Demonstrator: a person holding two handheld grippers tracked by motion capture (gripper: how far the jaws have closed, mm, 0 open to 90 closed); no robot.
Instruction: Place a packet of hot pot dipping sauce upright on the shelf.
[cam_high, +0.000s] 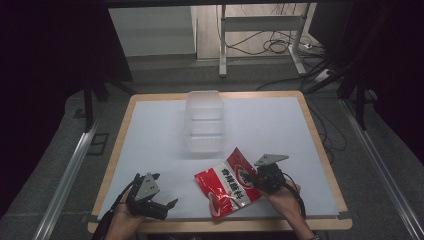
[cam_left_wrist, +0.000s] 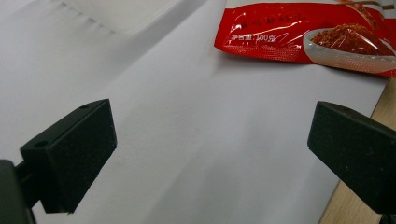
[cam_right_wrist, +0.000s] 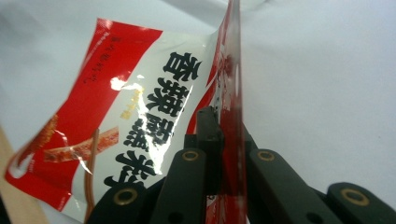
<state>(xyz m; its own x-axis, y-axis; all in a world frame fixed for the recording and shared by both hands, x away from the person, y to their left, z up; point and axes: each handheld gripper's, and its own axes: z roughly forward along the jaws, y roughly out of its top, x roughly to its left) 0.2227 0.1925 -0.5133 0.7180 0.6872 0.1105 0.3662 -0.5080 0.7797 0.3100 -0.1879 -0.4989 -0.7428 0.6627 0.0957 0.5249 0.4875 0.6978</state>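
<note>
The right gripper (cam_high: 264, 176) pinches the edge of the red seasoning packet (cam_high: 228, 182) between its closed jaws, while the left gripper (cam_high: 161, 194) rests with jaws spread wide, the packet beyond them.

Red packet (cam_left_wrist: 303, 32) cut off at left gripper view's top and right edges; small print perhaps illegible.

You face a wood-edged worktop (cam_high: 320, 145) covered by a white sheet (cam_high: 160, 140), standing on grey carpet (cam_high: 60, 165). Beyond it a white metal frame (cam_high: 260, 30) stands on a pale floor strewn with black cables (cam_high: 272, 45). Dark curtains (cam_high: 45, 45) close in on both sides, and silver rails (cam_high: 65, 180) run along the floor.
</note>
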